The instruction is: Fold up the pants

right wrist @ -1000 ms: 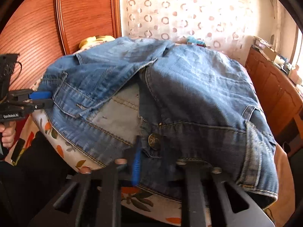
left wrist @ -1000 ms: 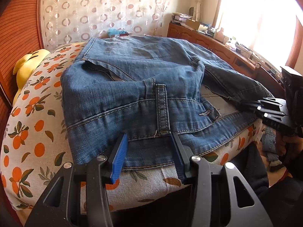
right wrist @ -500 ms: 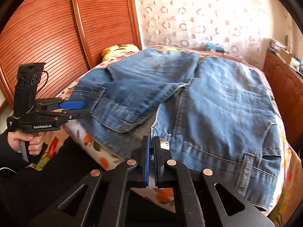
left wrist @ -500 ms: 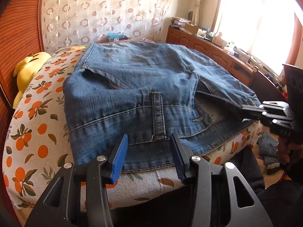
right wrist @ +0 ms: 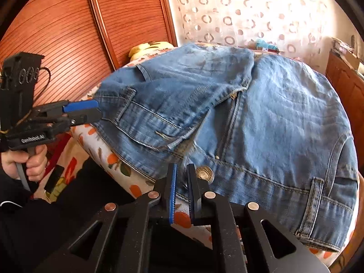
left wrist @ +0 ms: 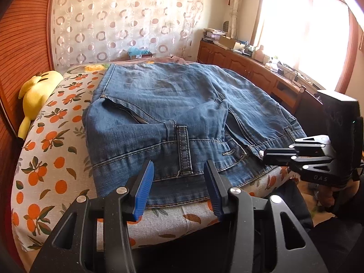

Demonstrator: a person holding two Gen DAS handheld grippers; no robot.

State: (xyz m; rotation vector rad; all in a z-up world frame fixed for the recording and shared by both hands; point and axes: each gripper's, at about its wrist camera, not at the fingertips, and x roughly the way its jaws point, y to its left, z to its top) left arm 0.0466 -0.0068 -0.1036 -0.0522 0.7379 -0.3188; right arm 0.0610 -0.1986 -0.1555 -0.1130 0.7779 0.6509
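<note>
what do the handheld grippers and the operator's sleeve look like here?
Both are black, angular frames with silver pivot rivets and ribbed blue finger pads. The left gripper has white lettering on its side, a black box on top with a looped cable, and a grey trigger under the hand. The right gripper matches. The sleeve is black.

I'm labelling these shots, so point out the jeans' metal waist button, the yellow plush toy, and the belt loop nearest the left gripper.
metal waist button (right wrist: 205, 173), right wrist view, centre of its face.
yellow plush toy (left wrist: 37, 95), left wrist view, middle of its body.
belt loop (left wrist: 184, 150), left wrist view, midway along the strip.
</note>
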